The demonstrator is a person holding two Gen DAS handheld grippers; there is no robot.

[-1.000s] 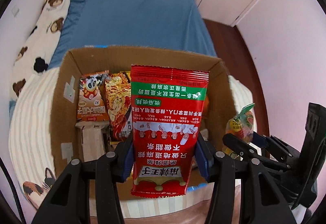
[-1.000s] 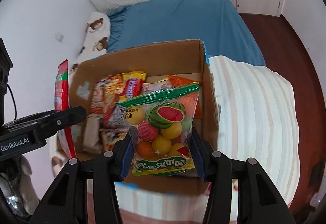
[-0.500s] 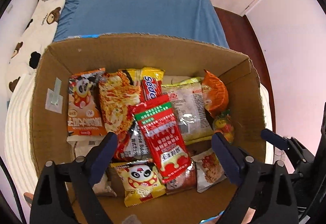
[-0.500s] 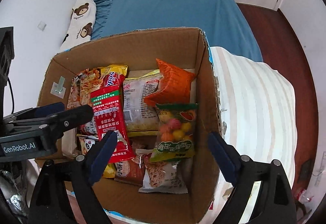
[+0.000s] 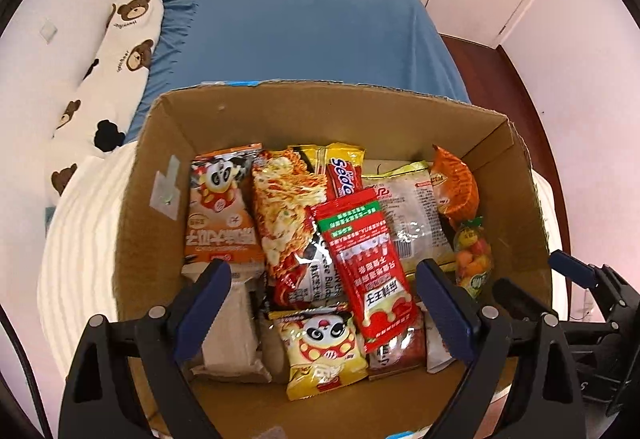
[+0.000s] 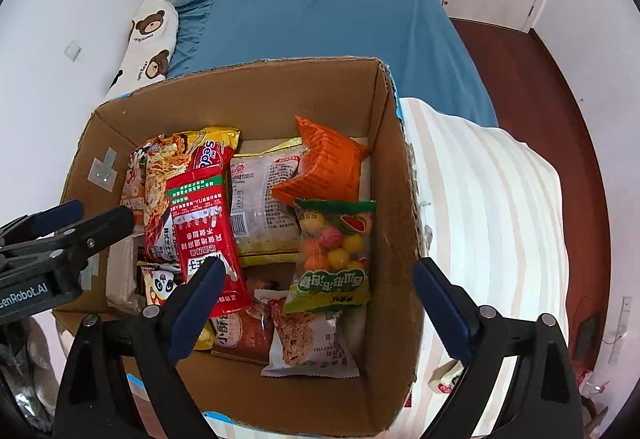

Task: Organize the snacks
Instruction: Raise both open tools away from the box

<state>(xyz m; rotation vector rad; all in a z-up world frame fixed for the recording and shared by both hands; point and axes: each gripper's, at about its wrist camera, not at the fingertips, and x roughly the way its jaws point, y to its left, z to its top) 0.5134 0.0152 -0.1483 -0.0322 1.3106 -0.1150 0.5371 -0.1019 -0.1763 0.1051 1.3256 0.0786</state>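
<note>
An open cardboard box (image 5: 320,111) (image 6: 256,91) sits on a striped blanket and holds several snack packets. The red packet (image 5: 368,271) (image 6: 204,235) lies loose on top of the pile, just left of centre. At the right wall of the box rests the green fruit-candy bag (image 5: 472,255) (image 6: 336,251). My left gripper (image 5: 322,275) hangs open above the red packet, not touching it. Over the candy bag my right gripper (image 6: 318,271) has its jaws opening, with nothing pressed between the pads. Each gripper also shows at the edge of the other's view.
The box also holds panda snack bags (image 5: 224,207), a noodle pack (image 5: 288,207), an orange bag (image 6: 324,163) and a clear wrapped pack (image 6: 260,199). Behind it are a blue bed (image 5: 304,23) and a bear-print pillow (image 5: 116,39). Dark wood floor (image 6: 532,71) lies to the right.
Both grippers opened and let go. The red packet and the fruit-candy bag dropped into the box, and both grippers sank a little toward it.
</note>
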